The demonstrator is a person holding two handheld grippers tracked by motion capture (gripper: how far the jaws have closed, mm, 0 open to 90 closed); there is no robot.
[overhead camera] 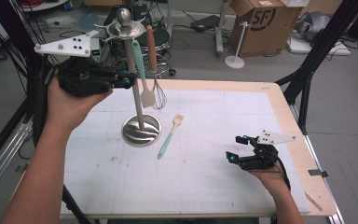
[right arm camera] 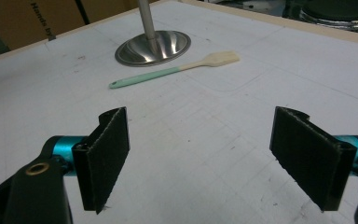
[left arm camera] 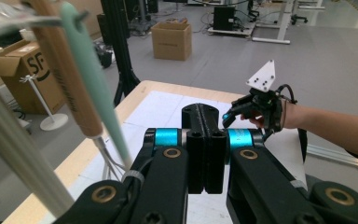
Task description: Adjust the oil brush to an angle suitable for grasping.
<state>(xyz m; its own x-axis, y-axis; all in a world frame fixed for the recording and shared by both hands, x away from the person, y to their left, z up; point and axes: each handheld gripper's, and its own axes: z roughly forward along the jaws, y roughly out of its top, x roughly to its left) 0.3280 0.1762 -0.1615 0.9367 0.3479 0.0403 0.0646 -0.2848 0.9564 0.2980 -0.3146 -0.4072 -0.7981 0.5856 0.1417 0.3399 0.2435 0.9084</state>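
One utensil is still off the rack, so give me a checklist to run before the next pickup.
1. Mint-handled brush with pale bristles lying free on the white mat, apart from the steel rack base: ok.
2. Right claw open, nothing between its pads: ok.
3. Left claw shut, holding nothing: ok.
4. Mint spatula and wooden-handled whisk hanging on the rack: ok.
5. Free hook on the rack top: cannot tell.
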